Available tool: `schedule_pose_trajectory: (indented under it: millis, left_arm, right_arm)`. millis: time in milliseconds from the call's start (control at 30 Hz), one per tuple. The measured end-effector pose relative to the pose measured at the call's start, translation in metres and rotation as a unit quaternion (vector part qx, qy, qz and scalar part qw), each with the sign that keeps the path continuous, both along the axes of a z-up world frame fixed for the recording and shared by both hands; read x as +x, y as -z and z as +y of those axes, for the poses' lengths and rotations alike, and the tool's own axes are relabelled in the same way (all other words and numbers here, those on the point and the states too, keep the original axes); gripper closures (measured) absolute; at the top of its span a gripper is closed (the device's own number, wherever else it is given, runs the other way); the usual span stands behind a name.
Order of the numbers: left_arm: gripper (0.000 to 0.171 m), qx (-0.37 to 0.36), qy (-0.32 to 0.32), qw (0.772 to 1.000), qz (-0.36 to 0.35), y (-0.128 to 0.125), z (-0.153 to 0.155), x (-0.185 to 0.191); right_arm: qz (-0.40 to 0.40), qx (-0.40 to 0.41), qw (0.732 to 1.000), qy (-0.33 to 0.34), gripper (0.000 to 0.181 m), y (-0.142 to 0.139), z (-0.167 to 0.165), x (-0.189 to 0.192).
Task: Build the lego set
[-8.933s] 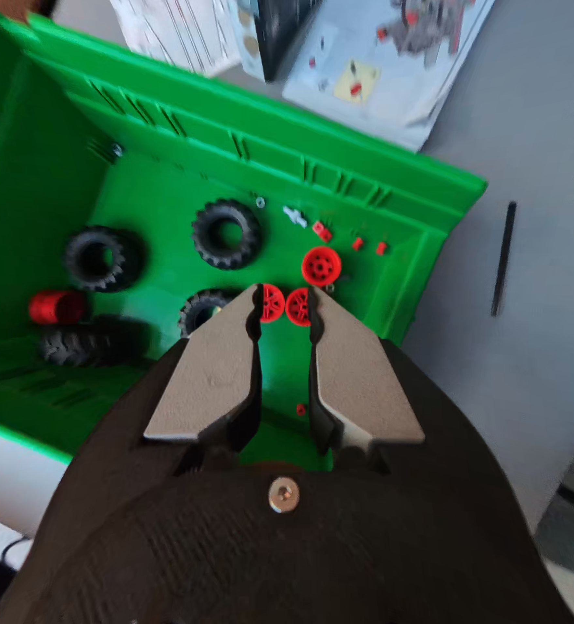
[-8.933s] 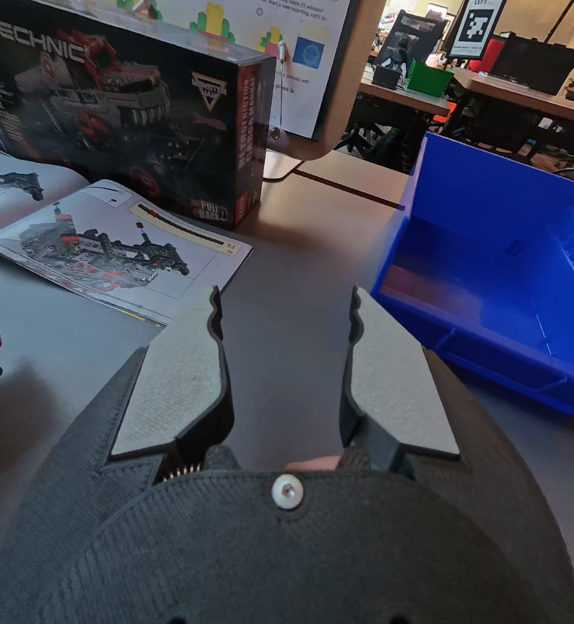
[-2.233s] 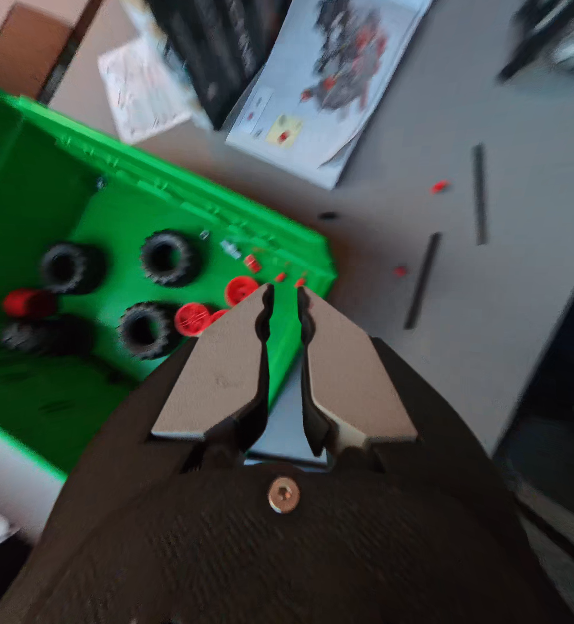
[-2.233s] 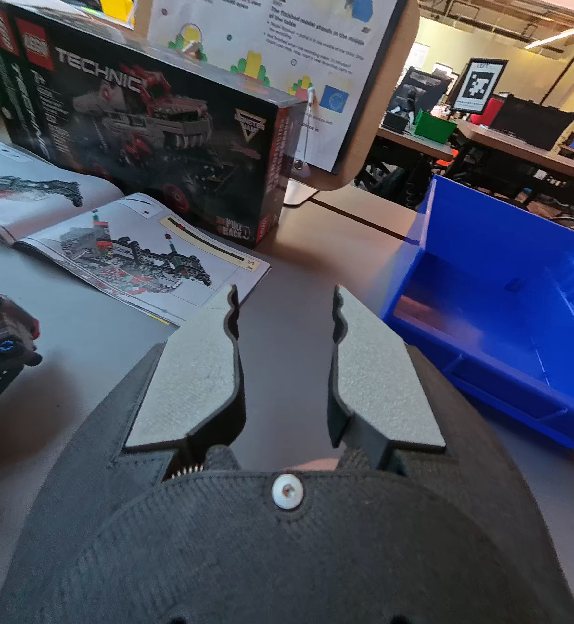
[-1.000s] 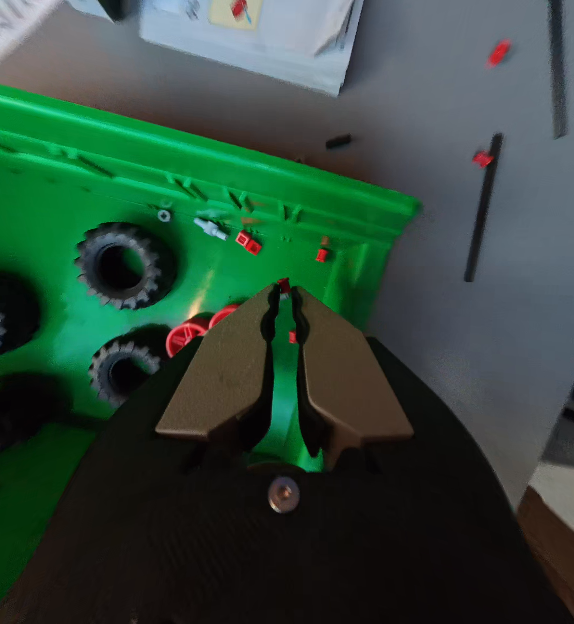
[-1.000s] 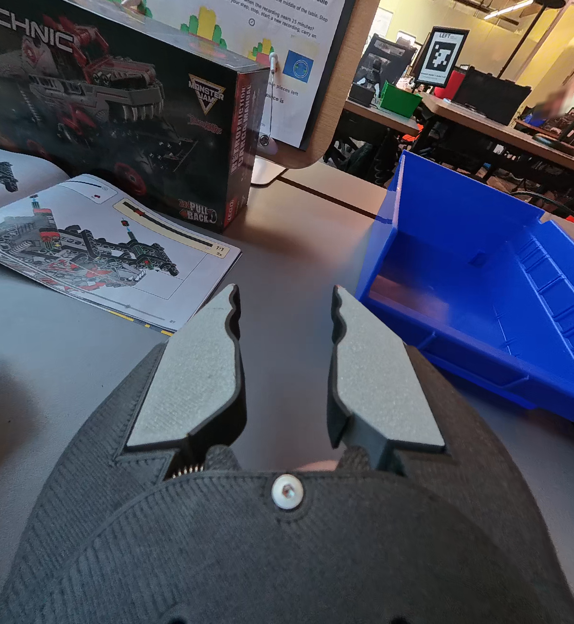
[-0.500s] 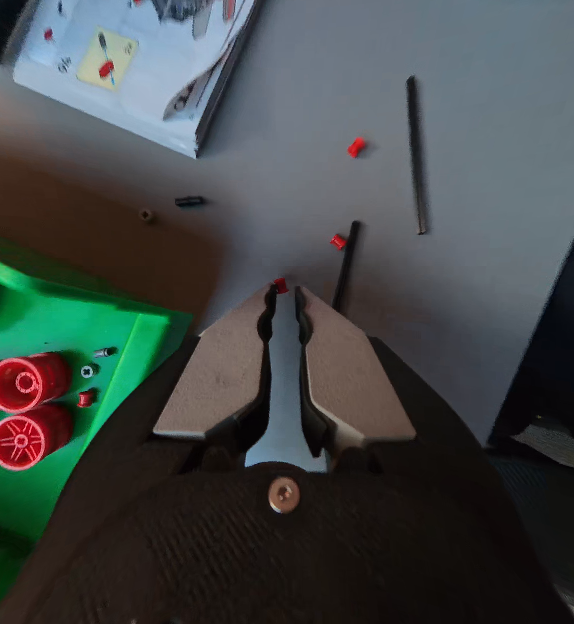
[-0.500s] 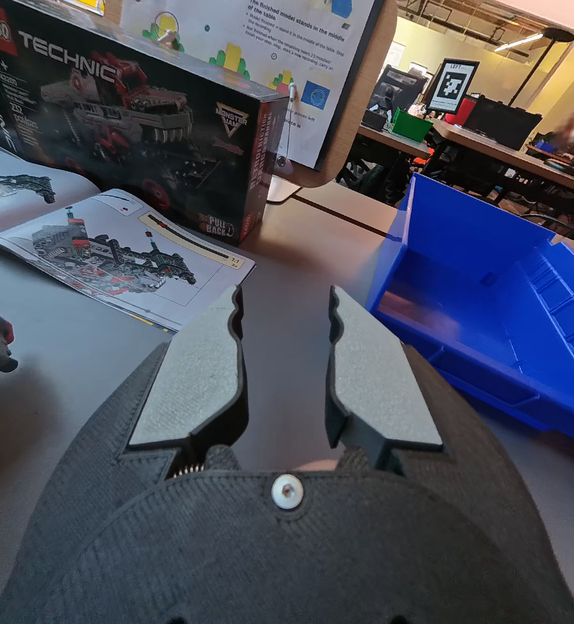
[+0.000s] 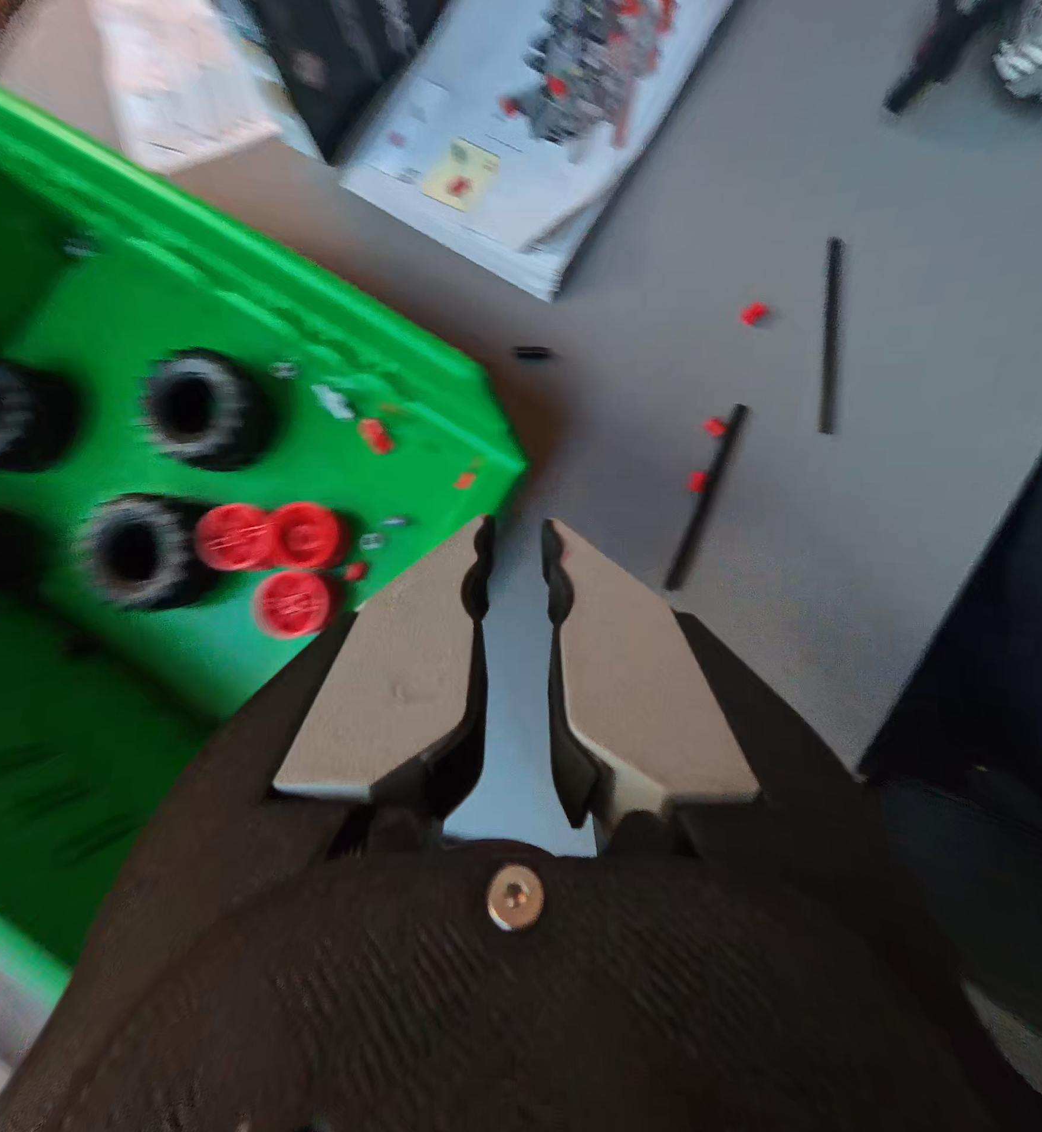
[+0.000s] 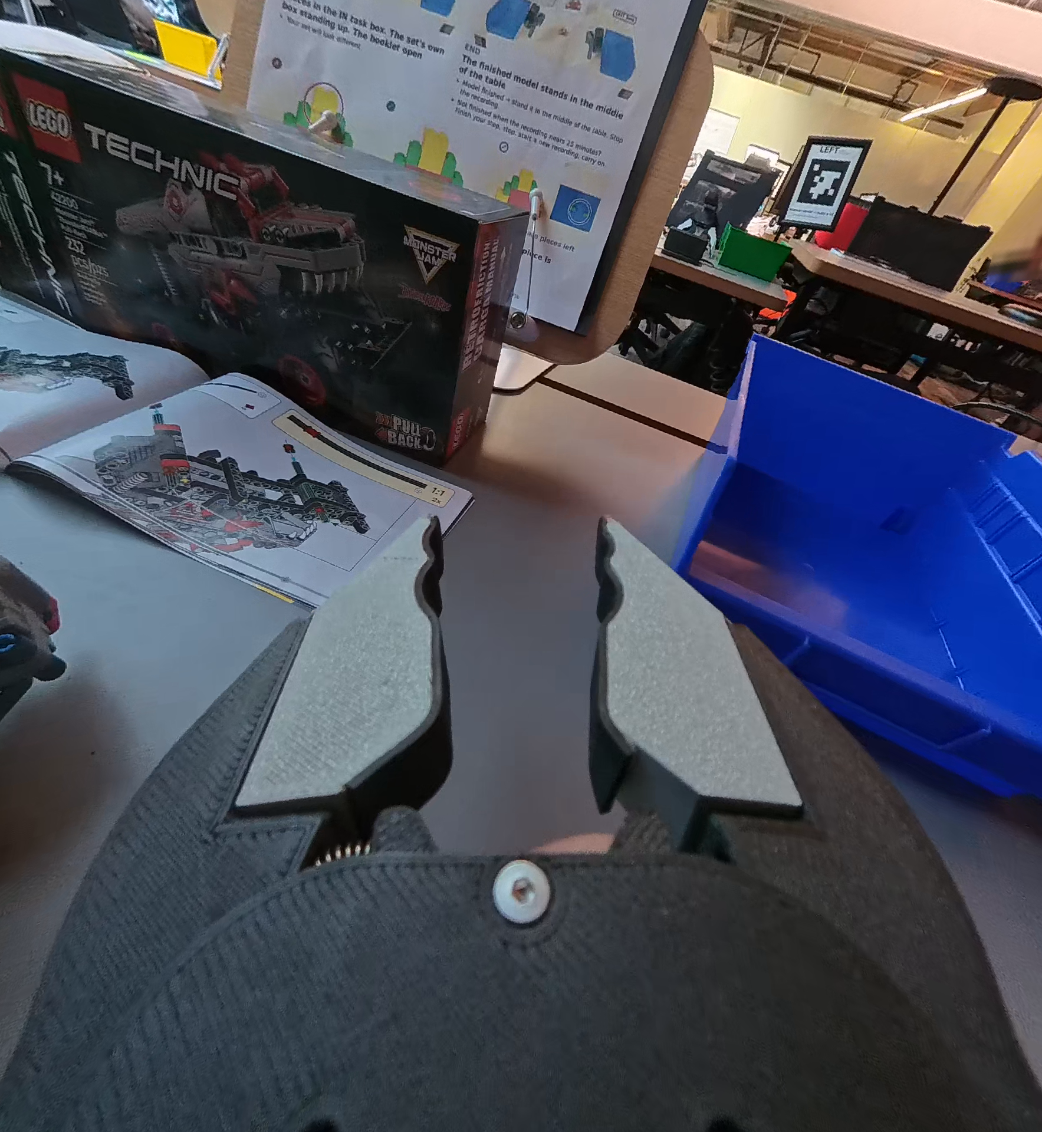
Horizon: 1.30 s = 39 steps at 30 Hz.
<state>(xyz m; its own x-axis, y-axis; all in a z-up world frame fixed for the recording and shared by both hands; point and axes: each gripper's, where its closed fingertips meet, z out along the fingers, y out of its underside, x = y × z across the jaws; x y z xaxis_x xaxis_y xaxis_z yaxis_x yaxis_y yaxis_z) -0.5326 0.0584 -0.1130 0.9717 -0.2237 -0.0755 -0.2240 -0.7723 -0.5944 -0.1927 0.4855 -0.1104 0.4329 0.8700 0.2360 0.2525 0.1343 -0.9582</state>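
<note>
The left black gripper stood slightly open and empty beside the green plastic bin at frame left; the right grey gripper gaped wider, holding nothing.

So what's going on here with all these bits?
A person is building a lego truck using two hand-held claws. The left claw is open and empty above the grey table, beside the green bin of black tyres and red wheels. Three small red pieces lie by the black rods. The right claw waits open near the instruction booklet.
</note>
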Motion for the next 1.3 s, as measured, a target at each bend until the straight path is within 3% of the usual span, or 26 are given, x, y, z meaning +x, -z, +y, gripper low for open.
schedule_pose_trajectory:
  millis: [67,200,300,467,667,933,1033,1167,1233,1300]
  left_arm:
    - [0.159,0.002,-0.032,0.999,0.036,-0.016,-0.002,-0.035]
    - [0.157,-0.097,-0.028,0.995,0.028,0.006,0.004,-0.075]
    - [0.167,-0.154,0.043,0.987,0.011,0.033,0.013,-0.074]
    - [0.166,-0.239,0.084,0.967,0.006,0.061,0.008,-0.077]
    - [0.162,-0.273,0.086,0.956,0.060,0.076,0.003,-0.086]
    - [0.168,-0.265,0.072,0.959,0.062,0.077,0.005,-0.087]
    - [0.167,-0.245,0.052,0.965,0.082,0.056,0.005,-0.089]
    - [0.168,-0.126,0.028,0.985,0.112,-0.020,0.028,-0.068]
    - [0.168,-0.066,0.062,0.989,0.113,-0.051,0.043,-0.027]
    - [0.168,-0.027,0.119,0.989,0.086,-0.059,0.058,0.034]
  right_arm:
    - [-0.004,-0.001,1.000,0.000,0.135,0.001,0.000,-0.001]
    - [-0.010,-0.001,1.000,0.005,0.135,0.003,0.002,-0.001]
    - [-0.013,-0.002,1.000,0.010,0.135,0.004,0.004,0.000]
    - [-0.018,-0.002,1.000,0.013,0.135,0.006,0.004,-0.001]
    - [-0.016,-0.004,1.000,0.011,0.136,0.005,0.005,-0.001]
    - [0.004,-0.010,1.000,0.005,0.136,0.001,0.003,0.002]
    - [0.007,-0.007,1.000,-0.003,0.136,-0.001,0.000,0.001]
    - [0.023,-0.007,1.000,-0.020,0.136,-0.006,-0.007,0.000]
    - [0.030,-0.011,0.999,-0.034,0.135,-0.007,-0.011,-0.002]
    - [0.033,-0.017,0.998,-0.049,0.134,-0.008,-0.016,-0.004]
